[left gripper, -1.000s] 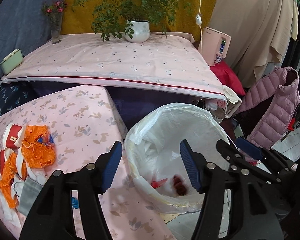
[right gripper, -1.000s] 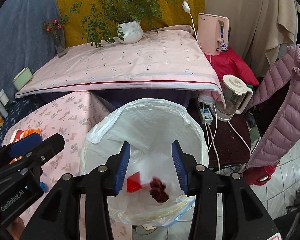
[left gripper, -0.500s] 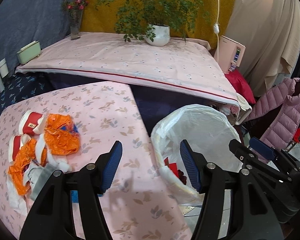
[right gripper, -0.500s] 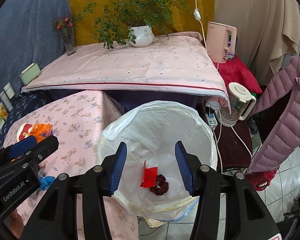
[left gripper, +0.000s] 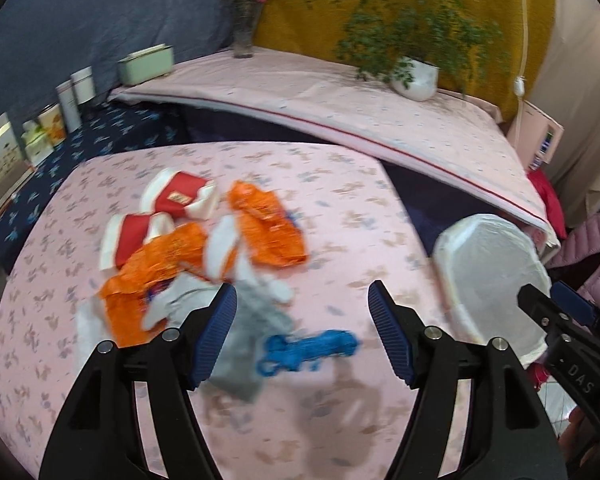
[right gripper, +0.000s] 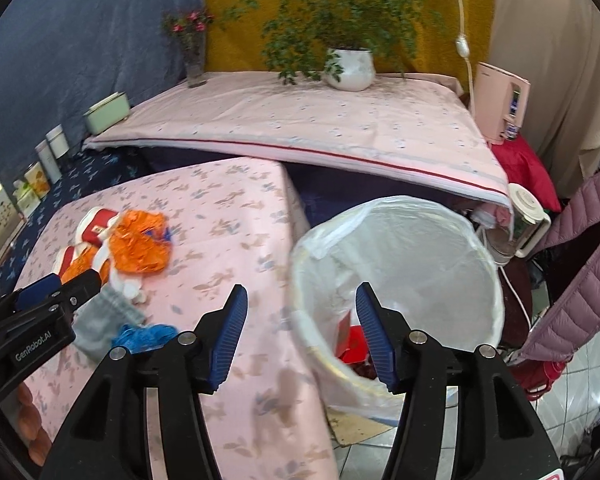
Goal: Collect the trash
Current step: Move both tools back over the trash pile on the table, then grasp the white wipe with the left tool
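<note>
Both of my claws have swung away from the bin and back over the table since a moment ago, and the trash pile now sits right in front of my left claw (left gripper: 302,330). Its jaws have just been opening wider, and nothing is between them. My right claw (right gripper: 300,330) has been opening too, and it is empty as well.

Some of the job is done, I think. Down in the white bag of the bin (right gripper: 400,208) I can see a red scrap (right gripper: 350,342) and something small and dark next to it. But lots is left on the pink table (left gripper: 360,216): two orange wrappers (left gripper: 266,226), red and white packets (left gripper: 176,198), a grey rag (left gripper: 256,320), some white bits, and a blue tangle (left gripper: 310,350) that might be string.

My left claw points down at a slant toward the blue tangle and the grey rag, hanging just above them and not touching. My right claw tilts down the same way, with one finger over the table edge and the other over the bin rim. The bin stands right beside the table.
</note>
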A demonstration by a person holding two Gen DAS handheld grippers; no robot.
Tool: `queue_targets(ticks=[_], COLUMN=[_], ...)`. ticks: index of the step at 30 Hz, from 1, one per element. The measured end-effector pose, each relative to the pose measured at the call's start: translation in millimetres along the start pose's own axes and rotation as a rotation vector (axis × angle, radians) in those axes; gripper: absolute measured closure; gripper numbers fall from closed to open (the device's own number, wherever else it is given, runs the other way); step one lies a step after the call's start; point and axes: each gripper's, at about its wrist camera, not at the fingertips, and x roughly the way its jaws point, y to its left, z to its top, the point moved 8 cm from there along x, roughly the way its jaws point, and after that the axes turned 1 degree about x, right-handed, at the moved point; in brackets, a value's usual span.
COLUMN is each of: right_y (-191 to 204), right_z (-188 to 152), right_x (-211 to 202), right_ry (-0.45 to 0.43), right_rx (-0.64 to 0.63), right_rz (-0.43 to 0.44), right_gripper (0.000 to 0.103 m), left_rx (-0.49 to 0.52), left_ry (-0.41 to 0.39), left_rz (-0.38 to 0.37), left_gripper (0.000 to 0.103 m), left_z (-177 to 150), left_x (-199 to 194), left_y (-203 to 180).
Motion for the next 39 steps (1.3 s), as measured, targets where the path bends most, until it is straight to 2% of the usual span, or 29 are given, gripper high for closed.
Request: queue_targets(ticks=[11, 14, 17, 23, 30, 33, 35, 37, 39], right_y=[71.1, 85.3, 99.5, 121.0, 135.7, 138.1, 139.3, 139.3, 139.2], right_z=[-25.4, -33.4, -38.8, -45.7, -48.6, -49.5, -52.1, -54.0, -56.3], right_x=[22.0, 30.7, 39.9, 58.0, 77.1, 83.9, 89.1, 93.9, 97.8], right_ry=[0.070, 0.092, 0.112, 0.139, 0.164, 0.173, 0.185, 0.195, 0.198], right_rx=[-0.060, -0.070, -0.085, -0.104, -0.121, -0.120, -0.118, -0.114, -0.110], right_rz=[0.086, 0.102, 0.112, 0.124, 0.118, 0.118, 0.115, 0.114, 0.118], right_gripper=[0.047, 0.043, 0.043, 0.038, 0.034, 0.033, 0.033, 0.033, 0.030], left_rx=[-0.130, -0.171, -0.204, -0.281, -0.299, -0.276, -0.248, -0.228, -0.220], left_ry=[0.060, 0.091, 0.123, 0.182, 0.209, 0.204, 0.201, 0.195, 0.190], left_rz=[0.186, 0.217, 0.245, 0.242, 0.215, 0.209, 0.210, 0.194, 0.187], left_gripper=[0.030, 0.026, 0.024, 0.023, 0.023, 0.028, 0.034, 0.047, 0.055], left_z=[-40.0, -54.2, -66.7, -83.2, -88.9, -87.4, -86.8, -85.8, -84.9], left_x=[8.4, 13.1, 20.9, 39.2, 54.3, 55.6, 56.6, 57.4, 56.2], left_y=[128.1, 158.0, 183.5, 212.1, 217.7, 214.1, 210.3, 205.4, 200.7])
